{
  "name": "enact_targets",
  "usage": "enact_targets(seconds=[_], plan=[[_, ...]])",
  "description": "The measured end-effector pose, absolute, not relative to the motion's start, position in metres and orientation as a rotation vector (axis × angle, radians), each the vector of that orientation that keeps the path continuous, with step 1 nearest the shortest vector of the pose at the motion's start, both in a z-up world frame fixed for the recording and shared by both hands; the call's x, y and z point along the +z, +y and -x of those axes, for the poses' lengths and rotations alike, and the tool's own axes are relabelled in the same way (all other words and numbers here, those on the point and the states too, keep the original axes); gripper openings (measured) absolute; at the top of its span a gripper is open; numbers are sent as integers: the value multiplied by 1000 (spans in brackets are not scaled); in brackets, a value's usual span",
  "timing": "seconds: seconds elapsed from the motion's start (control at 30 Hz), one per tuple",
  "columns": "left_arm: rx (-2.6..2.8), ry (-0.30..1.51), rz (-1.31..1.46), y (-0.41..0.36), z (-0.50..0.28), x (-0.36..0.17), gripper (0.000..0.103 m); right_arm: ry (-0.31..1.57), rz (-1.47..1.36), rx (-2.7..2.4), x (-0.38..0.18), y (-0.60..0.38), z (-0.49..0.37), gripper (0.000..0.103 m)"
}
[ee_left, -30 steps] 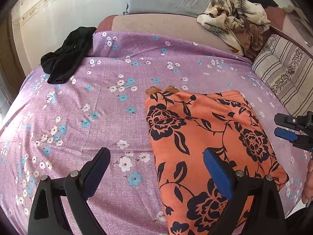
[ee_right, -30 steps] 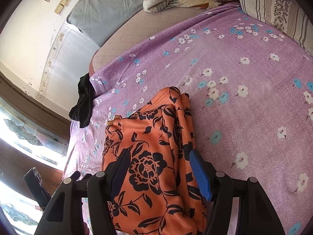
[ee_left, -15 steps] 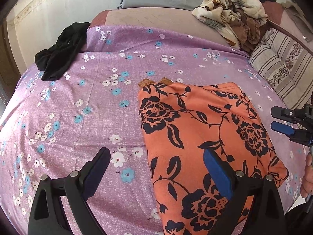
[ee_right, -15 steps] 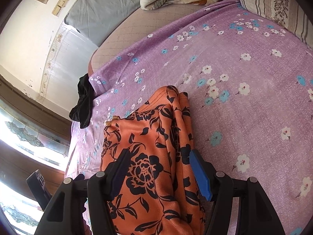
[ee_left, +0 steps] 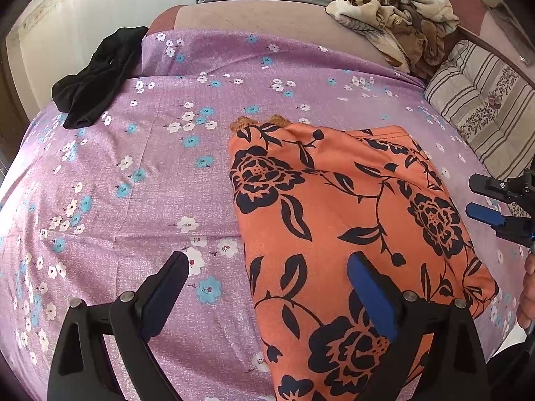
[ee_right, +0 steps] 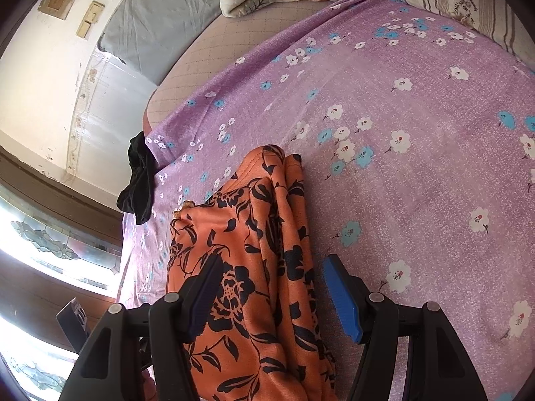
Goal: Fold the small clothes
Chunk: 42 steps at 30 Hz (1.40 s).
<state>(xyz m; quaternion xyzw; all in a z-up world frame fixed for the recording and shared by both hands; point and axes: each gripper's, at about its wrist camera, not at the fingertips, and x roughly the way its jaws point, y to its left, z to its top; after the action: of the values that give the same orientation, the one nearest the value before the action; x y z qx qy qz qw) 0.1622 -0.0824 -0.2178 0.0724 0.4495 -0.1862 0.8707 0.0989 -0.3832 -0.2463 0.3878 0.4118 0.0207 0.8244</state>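
Little has changed over the last second: both the left gripper point(ee_left: 265, 295) and right gripper point(ee_right: 272, 295) hover with fingers spread, pinching nothing, over the folded orange floral garment point(ee_left: 351, 220) at lower right, so the next fold has not begun.

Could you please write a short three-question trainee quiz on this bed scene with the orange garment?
1. True or false: the left tongs are clamped on the orange floral garment.
2. Which item lies at the far left corner of the purple floral sheet? A) black garment B) striped pillow C) beige floral cloth heap
3. Fill in: in the right wrist view, the right tongs stand ____ over the orange garment's right edge.

Key
1. False; their fingers are apart, gripping nothing.
2. A
3. open
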Motion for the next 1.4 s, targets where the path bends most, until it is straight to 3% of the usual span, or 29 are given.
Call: enact_targets(seconds=[0.9, 1.4], plan=[[-468, 1022, -82, -84, -175, -234, 96, 999, -925, 112, -293, -390, -115, 71], [-623, 1178, 160, -76, -189, -256, 96, 982, -978, 177, -303, -388, -124, 78]])
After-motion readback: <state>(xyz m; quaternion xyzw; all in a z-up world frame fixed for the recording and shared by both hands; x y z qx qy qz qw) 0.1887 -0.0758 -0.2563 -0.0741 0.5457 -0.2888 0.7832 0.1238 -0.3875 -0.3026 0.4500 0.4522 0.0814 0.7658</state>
